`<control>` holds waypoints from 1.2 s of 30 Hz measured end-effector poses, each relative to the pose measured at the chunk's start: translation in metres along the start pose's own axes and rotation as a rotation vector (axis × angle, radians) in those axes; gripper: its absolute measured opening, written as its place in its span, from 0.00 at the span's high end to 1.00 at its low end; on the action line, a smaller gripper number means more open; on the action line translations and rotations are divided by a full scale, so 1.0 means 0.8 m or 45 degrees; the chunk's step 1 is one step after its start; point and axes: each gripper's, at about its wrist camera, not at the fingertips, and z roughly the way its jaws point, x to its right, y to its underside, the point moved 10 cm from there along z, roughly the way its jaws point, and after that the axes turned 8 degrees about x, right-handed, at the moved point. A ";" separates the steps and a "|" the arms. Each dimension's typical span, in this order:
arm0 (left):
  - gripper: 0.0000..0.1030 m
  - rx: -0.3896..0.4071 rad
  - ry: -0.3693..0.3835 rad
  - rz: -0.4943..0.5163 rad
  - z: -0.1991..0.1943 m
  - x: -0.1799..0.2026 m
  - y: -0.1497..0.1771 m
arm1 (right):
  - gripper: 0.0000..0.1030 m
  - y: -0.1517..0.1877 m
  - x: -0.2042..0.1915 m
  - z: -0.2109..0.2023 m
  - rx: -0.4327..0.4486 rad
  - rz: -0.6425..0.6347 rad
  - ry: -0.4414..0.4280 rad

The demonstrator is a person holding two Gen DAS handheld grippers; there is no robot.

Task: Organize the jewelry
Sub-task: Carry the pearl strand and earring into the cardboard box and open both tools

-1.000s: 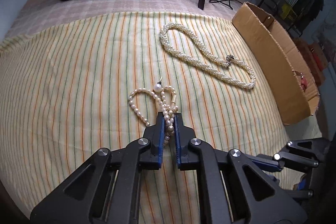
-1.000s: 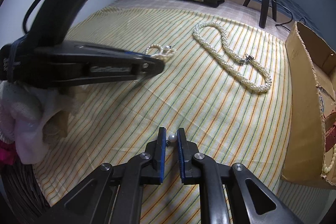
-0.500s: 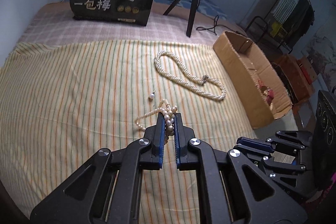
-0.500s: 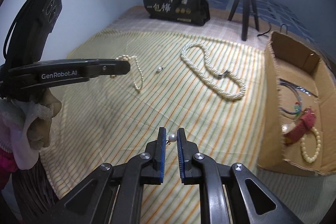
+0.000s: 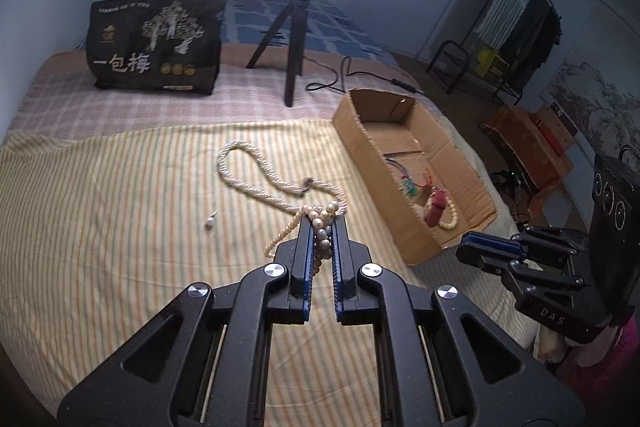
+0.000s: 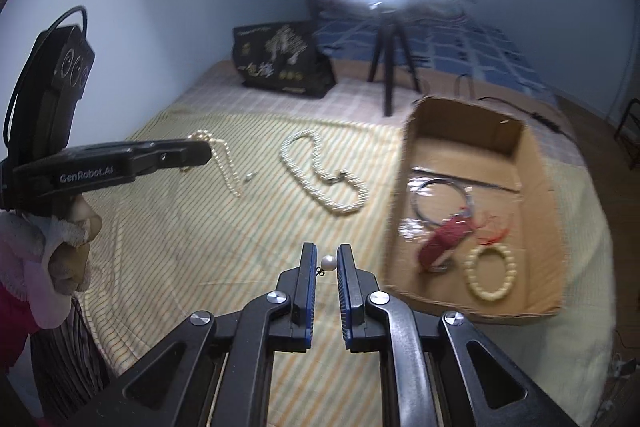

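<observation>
Two grippers raised over bed | left gripper (image 5: 321, 223): jaws clamped on pearl strand (image 5: 320, 227) | right gripper (image 6: 328, 259): jaws clamped on pearl earring (image 6: 328, 262) | box (image 6: 536, 227) beside

Bedspread (image 5: 120, 227): pale yellow, thin orange-green stripes. Box (image 5: 372, 147): plain brown cardboard. Necklace (image 5: 256, 179): cream-white; bag (image 5: 156, 51): black, gold print.

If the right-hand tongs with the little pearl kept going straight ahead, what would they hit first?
Probably the striped cloth, just left of the cardboard box. The right tongs tilt downward, and nothing stands between; the long pearl necklace lies farther on. Depth is uncertain.
</observation>
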 end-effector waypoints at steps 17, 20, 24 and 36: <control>0.94 0.038 0.139 0.086 0.056 0.104 -0.058 | 0.92 -0.043 0.129 -0.038 0.089 0.109 0.175; 0.94 0.040 0.153 0.103 0.074 0.120 -0.070 | 0.92 -0.055 0.142 -0.033 0.094 0.102 0.188; 0.94 0.035 0.162 0.121 0.100 0.133 -0.084 | 0.92 -0.066 0.156 -0.023 0.096 0.108 0.189; 0.95 -0.023 0.145 0.110 0.170 0.143 -0.090 | 0.92 -0.073 0.196 0.022 0.057 0.148 0.207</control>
